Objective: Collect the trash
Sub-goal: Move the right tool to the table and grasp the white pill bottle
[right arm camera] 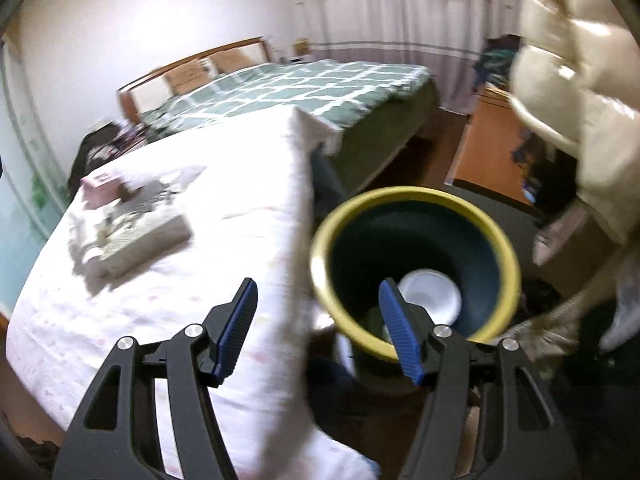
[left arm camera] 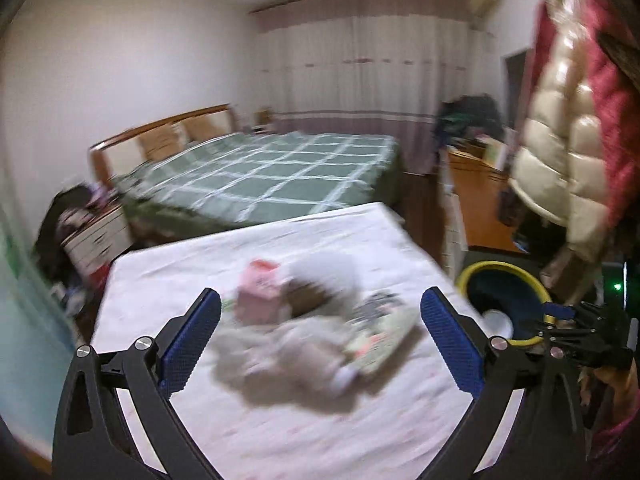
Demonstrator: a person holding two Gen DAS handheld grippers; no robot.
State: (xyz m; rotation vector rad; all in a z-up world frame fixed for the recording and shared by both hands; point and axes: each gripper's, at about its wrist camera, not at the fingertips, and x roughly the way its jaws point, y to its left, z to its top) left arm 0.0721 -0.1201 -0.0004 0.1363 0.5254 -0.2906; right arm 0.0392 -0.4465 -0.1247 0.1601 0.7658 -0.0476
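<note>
A blurred pile of trash lies on the white-clothed table (left arm camera: 248, 432): a pink carton (left arm camera: 258, 292), crumpled grey-white paper (left arm camera: 288, 356) and a flat printed packet (left arm camera: 380, 336). My left gripper (left arm camera: 320, 292) hovers over the pile, open wide, with nothing between its blue pads. Right of the table stands a dark bin with a yellow rim (left arm camera: 500, 270), and a white round item (left arm camera: 498, 322) lies inside. In the right wrist view my right gripper (right arm camera: 318, 282) is open and holds nothing, poised over the table edge and the bin rim (right arm camera: 416, 194). The pile (right arm camera: 132, 224) lies far to its left.
A bed with a green checked cover (left arm camera: 280, 172) stands behind the table. A cream and red padded jacket (left arm camera: 568, 140) hangs at the right above the bin. An orange wooden cabinet (left arm camera: 476, 192) and a cluttered nightstand (left arm camera: 96, 232) flank the room.
</note>
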